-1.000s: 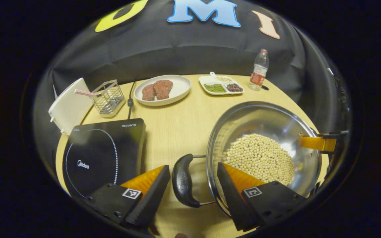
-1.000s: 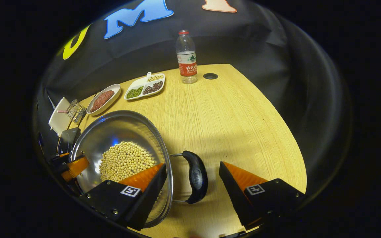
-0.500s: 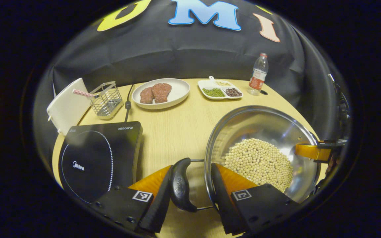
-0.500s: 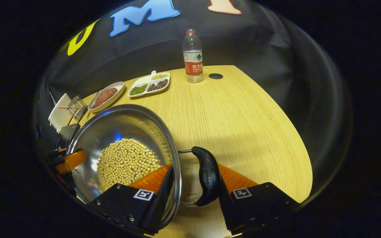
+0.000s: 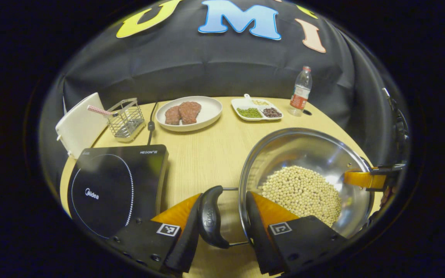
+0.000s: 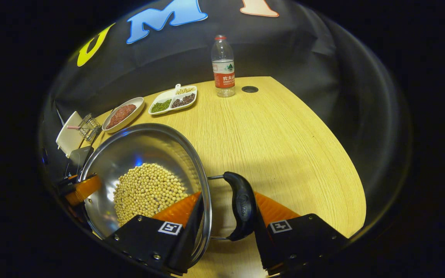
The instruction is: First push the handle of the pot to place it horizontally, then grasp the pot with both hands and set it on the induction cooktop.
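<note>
A steel pot [image 5: 303,150] holding soybeans [image 5: 303,189] sits on the wooden table, to the right of the black induction cooktop [image 5: 114,181]. Its two black loop handles lie level. My left gripper [image 5: 223,197] is shut on the pot's left handle [image 5: 210,216], one finger outside the grip and the other against the rim. In the right gripper view, my right gripper [image 6: 228,197] is shut the same way on the right handle [image 6: 242,206] of the pot [image 6: 141,146]. Each gripper's orange finger shows at the pot's far side: the right gripper [image 5: 365,178], the left gripper [image 6: 83,189].
At the back stand a plate of meat [image 5: 189,112], a divided dish of beans [image 5: 257,109], a water bottle [image 5: 300,92], a wire basket [image 5: 126,117] and a white board [image 5: 79,123]. The cooktop's cable [image 5: 152,119] runs to the back. Bare wood lies between pot and cooktop.
Both grippers were open around the handles a second ago and have closed on them. Over the last half second the pot and grippers have hardly moved.
</note>
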